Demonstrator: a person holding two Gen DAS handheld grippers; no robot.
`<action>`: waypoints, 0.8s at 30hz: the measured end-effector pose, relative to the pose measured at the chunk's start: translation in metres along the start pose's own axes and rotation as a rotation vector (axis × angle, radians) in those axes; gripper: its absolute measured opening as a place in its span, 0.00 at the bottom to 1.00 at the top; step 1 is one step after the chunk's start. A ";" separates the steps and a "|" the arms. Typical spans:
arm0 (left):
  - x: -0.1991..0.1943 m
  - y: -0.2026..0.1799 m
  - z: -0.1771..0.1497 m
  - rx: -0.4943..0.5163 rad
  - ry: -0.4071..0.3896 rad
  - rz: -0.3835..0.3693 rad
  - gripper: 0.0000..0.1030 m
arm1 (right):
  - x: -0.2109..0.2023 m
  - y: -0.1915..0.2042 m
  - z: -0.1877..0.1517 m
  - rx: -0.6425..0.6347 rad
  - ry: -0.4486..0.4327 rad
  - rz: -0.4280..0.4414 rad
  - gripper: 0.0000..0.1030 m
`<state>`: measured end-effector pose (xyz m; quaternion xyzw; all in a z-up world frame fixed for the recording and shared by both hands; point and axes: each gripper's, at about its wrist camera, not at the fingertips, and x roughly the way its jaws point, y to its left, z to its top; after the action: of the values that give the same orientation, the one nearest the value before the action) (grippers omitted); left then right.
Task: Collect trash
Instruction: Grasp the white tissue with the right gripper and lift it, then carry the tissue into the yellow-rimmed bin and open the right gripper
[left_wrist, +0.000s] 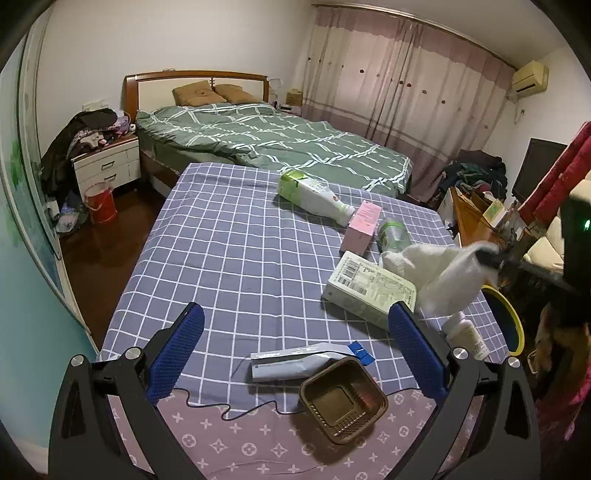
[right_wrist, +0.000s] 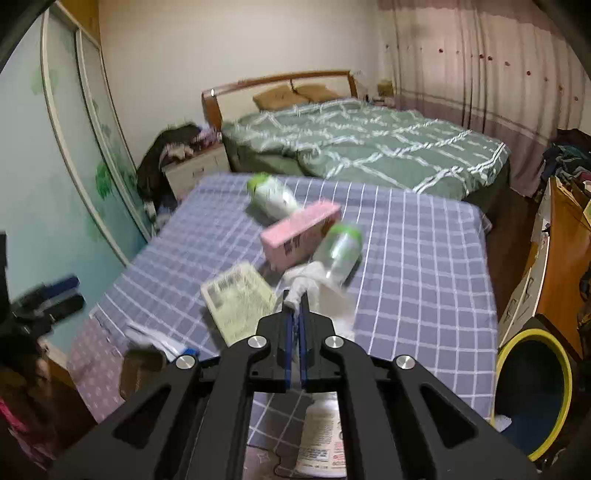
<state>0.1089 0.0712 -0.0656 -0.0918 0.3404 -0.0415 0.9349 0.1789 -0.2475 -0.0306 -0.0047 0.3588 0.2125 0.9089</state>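
Bench: covered with a blue-grey checked cloth; a mauve patterned cloth lies along its near edge.
Room: bedroom, with a bed under a green striped quilt beyond the bench, pink curtains on the far wall and a white nightstand heaped with clothes.
Bin: round, yellow-rimmed and dark inside, on the floor just beside the bench's right edge.
Right tool: clenched on a crumpled white tissue, which hangs from its tips above the bench, over the litter.
Left tool: released, blue textured pads spread wide, hovering above the near end of the bench with nothing between them.
Litter on the bench: a white and green bottle on its side, a pink carton, a clear plastic bottle with a green cap, a pale printed box, a grey-white pouch and a brown square plastic tray.
Hard to make out: the right wrist view is smeared by motion, so the labels are unreadable; a white bottle shows only in part behind that tool's frame.
Cable: thin, black, trailing across the near cloth.
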 end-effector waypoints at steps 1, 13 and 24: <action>0.000 -0.002 0.000 0.004 0.000 -0.002 0.95 | -0.006 -0.002 0.004 0.007 -0.016 0.002 0.03; 0.007 -0.020 0.000 0.039 0.023 -0.028 0.95 | -0.087 -0.049 0.031 0.087 -0.225 -0.092 0.03; 0.016 -0.056 0.003 0.096 0.038 -0.066 0.95 | -0.124 -0.149 0.002 0.237 -0.231 -0.310 0.03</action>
<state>0.1219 0.0151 -0.0619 -0.0573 0.3527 -0.0902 0.9296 0.1574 -0.4306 0.0305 0.0715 0.2696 0.0257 0.9600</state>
